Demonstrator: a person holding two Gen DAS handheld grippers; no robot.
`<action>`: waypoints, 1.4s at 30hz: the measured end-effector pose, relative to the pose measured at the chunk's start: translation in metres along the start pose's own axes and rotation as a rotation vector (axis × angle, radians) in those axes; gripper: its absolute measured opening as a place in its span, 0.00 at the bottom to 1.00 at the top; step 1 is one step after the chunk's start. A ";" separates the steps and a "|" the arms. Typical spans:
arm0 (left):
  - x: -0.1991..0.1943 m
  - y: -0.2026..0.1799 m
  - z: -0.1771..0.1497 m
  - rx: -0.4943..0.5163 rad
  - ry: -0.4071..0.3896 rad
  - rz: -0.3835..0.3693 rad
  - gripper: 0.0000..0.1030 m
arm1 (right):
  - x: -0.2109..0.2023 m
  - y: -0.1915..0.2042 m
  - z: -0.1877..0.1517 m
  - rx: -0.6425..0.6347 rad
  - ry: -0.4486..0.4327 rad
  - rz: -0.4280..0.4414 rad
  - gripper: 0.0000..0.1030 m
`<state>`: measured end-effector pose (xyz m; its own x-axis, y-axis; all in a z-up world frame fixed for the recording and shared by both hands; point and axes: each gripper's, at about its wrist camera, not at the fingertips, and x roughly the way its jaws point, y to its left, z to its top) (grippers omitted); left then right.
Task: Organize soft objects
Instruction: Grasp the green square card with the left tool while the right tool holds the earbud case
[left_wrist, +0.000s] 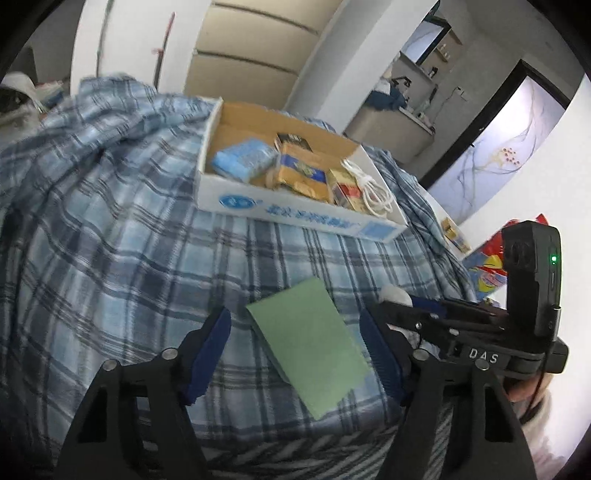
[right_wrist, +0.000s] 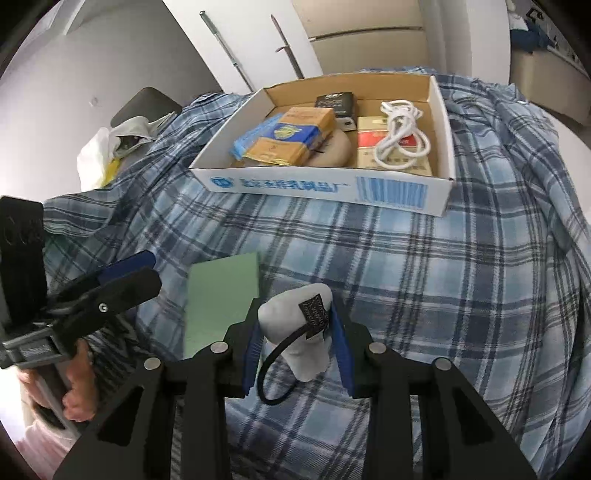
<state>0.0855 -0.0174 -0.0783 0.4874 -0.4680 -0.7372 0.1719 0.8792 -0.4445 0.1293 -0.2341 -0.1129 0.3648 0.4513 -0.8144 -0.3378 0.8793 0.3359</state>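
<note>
Right gripper (right_wrist: 295, 343) is clamped on a white soft pouch (right_wrist: 299, 332) (black loop cord and a dark tag on it), held just above the plaid bedspread (right_wrist: 406, 295). Left gripper (left_wrist: 295, 343) stands apart, straddling the green sponge sheet (left_wrist: 310, 343) lying flat on the spread; pads don't look to be pressing it. Step in hand, by the look of it: pick up the green sheet while the pouch waits for drop-off. Next move calls for squeezing onto the sheet's thin edges without bunching the cloth. Farther back, the cardboard box (right_wrist: 332, 184) holds a blue sponge (left_wrist: 243, 160), yellow packet (right_wrist: 291, 136) and white cable (right_wrist: 399, 136). It is fairly full; the near wall needs clearing.
</note>
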 end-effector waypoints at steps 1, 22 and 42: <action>0.002 0.001 0.001 -0.017 0.013 -0.011 0.72 | -0.001 -0.002 0.001 0.010 -0.011 0.004 0.33; 0.042 -0.016 0.016 -0.061 0.170 0.088 0.68 | -0.044 -0.046 -0.003 0.212 -0.221 -0.170 0.33; 0.085 -0.071 0.035 0.148 0.191 0.306 0.68 | -0.048 -0.056 -0.007 0.262 -0.244 -0.178 0.33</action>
<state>0.1450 -0.1168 -0.0917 0.3699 -0.1779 -0.9119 0.1718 0.9777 -0.1210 0.1242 -0.3058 -0.0956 0.6041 0.2837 -0.7447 -0.0297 0.9419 0.3346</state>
